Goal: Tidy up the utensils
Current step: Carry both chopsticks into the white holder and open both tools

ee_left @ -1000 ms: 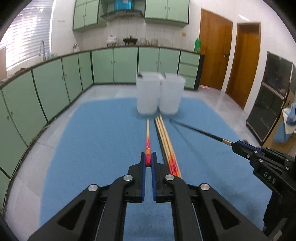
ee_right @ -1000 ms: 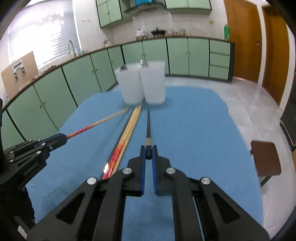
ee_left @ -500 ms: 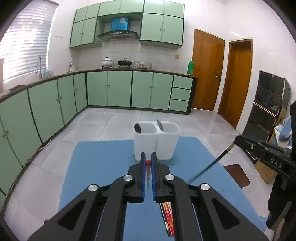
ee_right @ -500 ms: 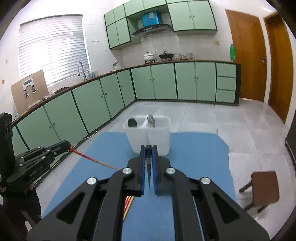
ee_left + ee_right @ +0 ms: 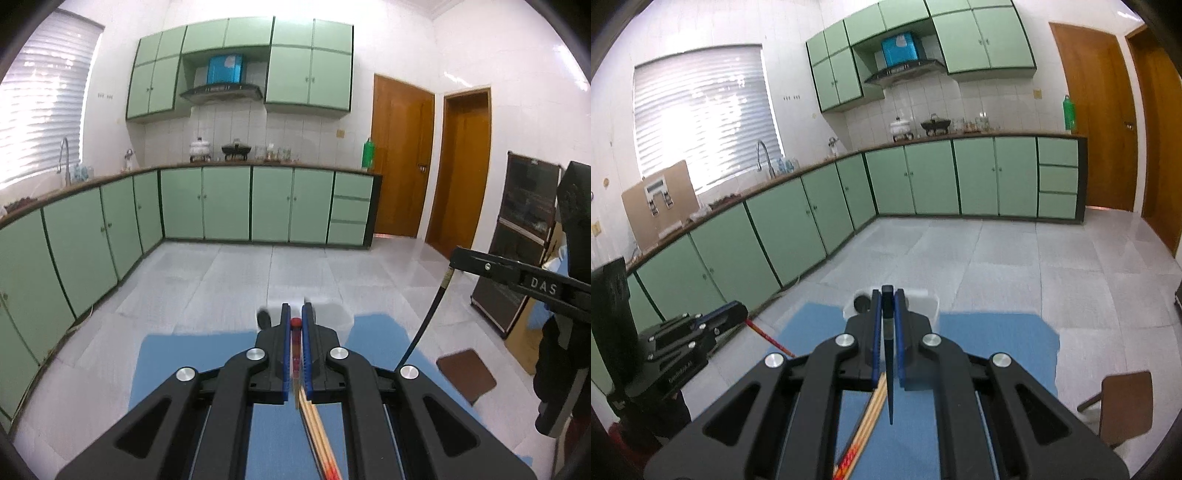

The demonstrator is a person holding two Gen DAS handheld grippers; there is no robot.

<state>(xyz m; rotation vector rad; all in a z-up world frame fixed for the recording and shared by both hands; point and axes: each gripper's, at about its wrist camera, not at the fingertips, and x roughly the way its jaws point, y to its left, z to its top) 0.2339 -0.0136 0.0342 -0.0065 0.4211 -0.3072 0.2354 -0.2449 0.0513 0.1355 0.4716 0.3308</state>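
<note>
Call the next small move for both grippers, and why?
Probably carry both forward over the white holder and tip the sticks tip-down. The left gripper pinches a red-ended chopstick, the right gripper a black chopstick, both clear of the blue mat.

Both views: the white holder (image 5: 332, 308) (image 5: 923, 299) sits mostly hidden behind each tool; the loose chopsticks (image 5: 319, 439) (image 5: 864, 432) run off the bottom edge, their ends unseen
</note>
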